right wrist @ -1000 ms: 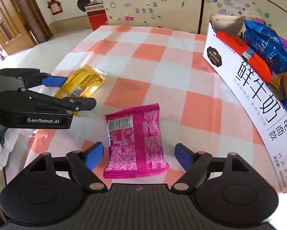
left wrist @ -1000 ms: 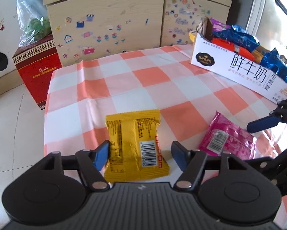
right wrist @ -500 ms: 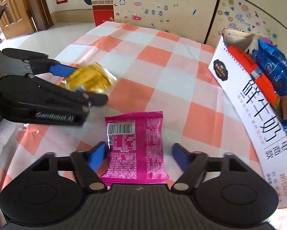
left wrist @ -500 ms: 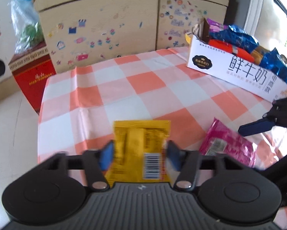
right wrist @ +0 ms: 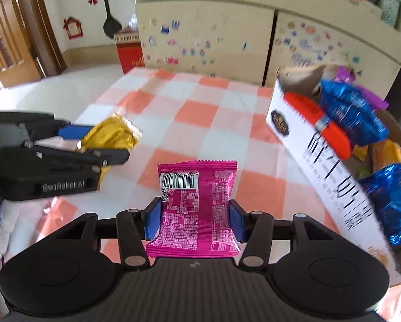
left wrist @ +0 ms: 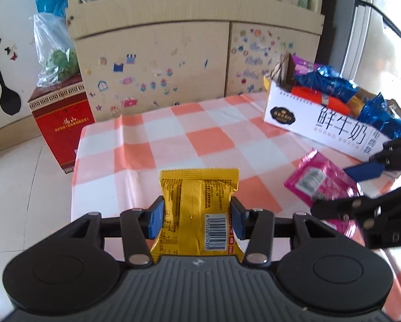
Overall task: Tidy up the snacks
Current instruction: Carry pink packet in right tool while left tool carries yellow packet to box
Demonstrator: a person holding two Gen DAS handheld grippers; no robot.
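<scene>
Both packets lifted (jaws closing on them): yellow packet, pink packet.

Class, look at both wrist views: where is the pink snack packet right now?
The pink packet sits clamped between the closing right gripper's pads, lifted off the checked cloth, left of the white box.

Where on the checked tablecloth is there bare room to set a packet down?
The checked tablecloth is bare across its middle and far end, left of the white box. Crowded: the box itself, heaped with snack packets.
</scene>
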